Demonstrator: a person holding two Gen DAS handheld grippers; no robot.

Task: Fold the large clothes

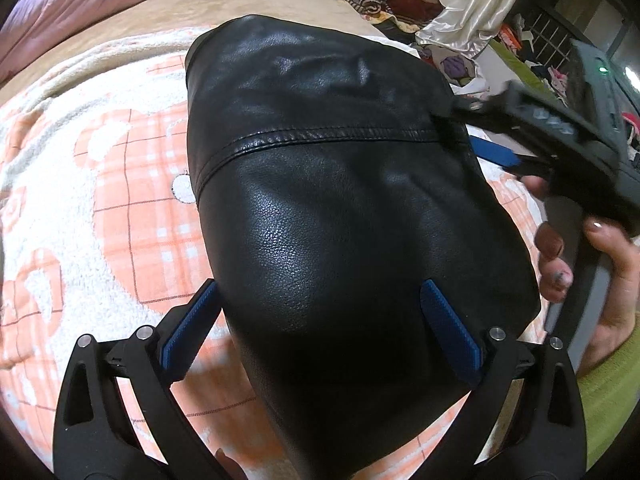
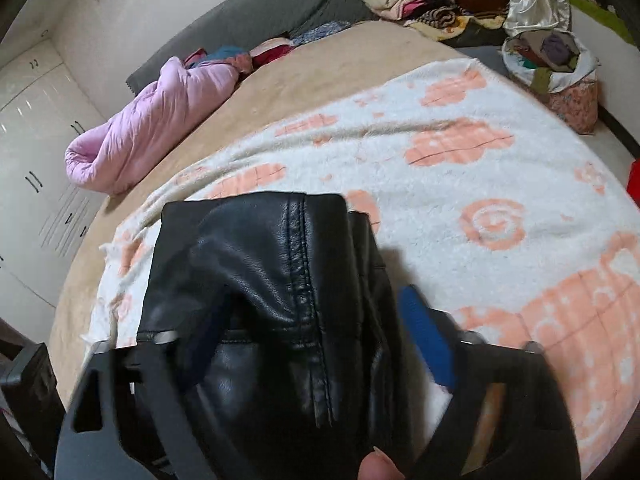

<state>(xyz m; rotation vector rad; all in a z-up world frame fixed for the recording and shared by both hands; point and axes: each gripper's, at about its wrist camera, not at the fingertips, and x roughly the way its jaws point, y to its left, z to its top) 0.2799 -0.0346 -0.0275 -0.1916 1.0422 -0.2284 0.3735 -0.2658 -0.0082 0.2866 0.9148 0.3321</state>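
Note:
A black leather garment (image 1: 340, 200) lies folded into a compact bundle on a white and orange fleece blanket (image 1: 100, 184). My left gripper (image 1: 320, 300) is open, its blue fingers (image 1: 448, 328) spread wide over the near end of the bundle. My right gripper (image 1: 476, 132) comes in from the right at the seam edge, jaws apart. In the right wrist view the leather (image 2: 272, 280) fills the gap between the open fingers of the right gripper (image 2: 312, 320); one blue pad (image 2: 428, 332) shows, the other is mostly hidden behind the leather.
The fleece blanket (image 2: 460, 200) lies over a beige bedcover (image 2: 320, 68). A pink quilted item (image 2: 160, 120) lies at the far left. Piles of clothes (image 2: 432, 0) and a full bag (image 2: 560, 72) stand beyond the bed. White cabinets (image 2: 32, 120) are at the left.

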